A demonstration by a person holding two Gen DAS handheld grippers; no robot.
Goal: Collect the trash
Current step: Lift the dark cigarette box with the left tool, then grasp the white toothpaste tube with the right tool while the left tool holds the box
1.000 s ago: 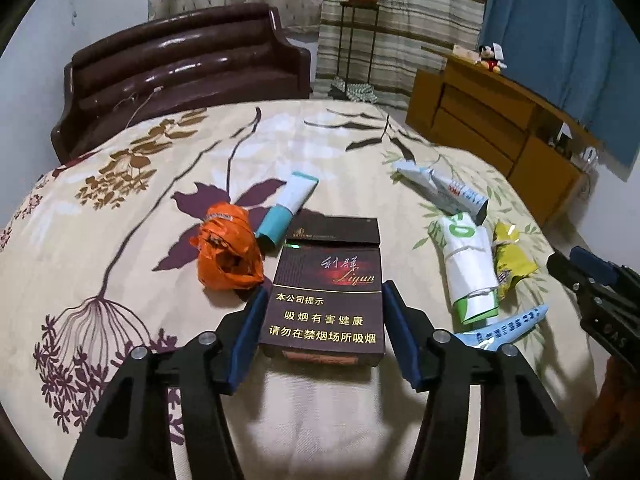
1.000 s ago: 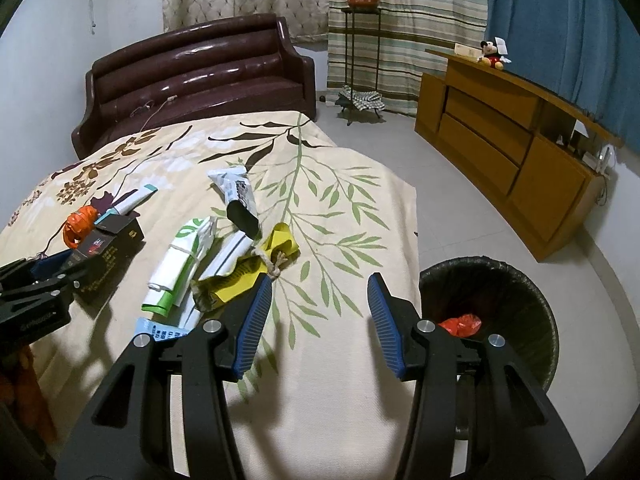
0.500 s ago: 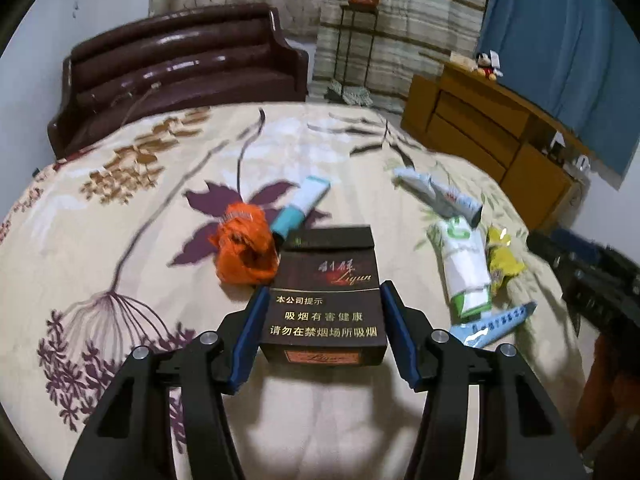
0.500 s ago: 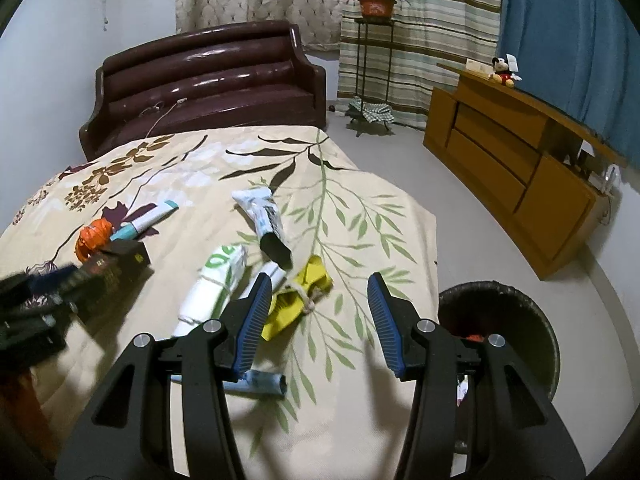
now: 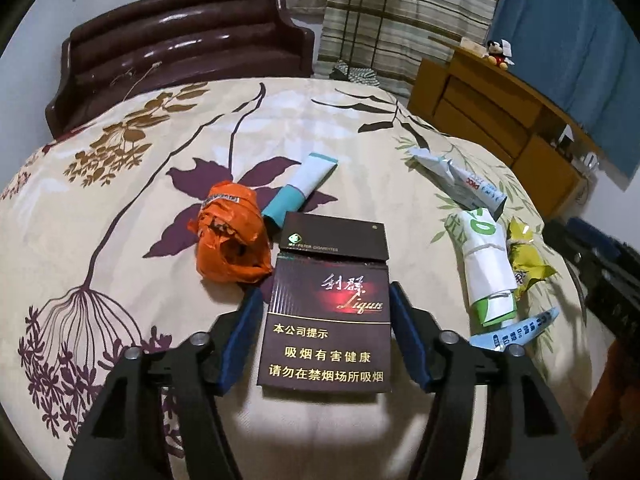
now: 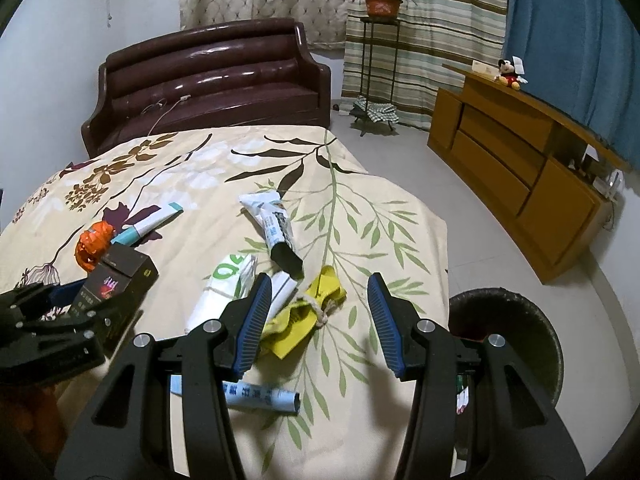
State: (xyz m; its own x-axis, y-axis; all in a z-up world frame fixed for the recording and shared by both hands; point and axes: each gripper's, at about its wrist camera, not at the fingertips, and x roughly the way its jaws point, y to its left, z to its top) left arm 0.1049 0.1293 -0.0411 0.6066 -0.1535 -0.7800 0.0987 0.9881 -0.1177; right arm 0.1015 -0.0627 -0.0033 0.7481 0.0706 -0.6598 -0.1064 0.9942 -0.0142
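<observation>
Here we are seeing the bed (image 5: 120, 208) bearing trash; our left tool (image 5: 325, 334) is grasping the cigarette pack (image 5: 326, 320), light and crushable, by its stiff side edges, while our right tool (image 6: 316, 320) is hovering released.

**Room behind the bed**

From my feed I see a bed (image 6: 360, 216) under a cream floral cover. Beyond its far end stands a dark brown leather sofa (image 6: 216, 76). A potted plant (image 6: 382, 2) sits on a tall metal stand before striped curtains. A wooden cabinet (image 6: 516, 168) lines the wall, 1 plush mouse (image 6: 510, 72) on top.
</observation>
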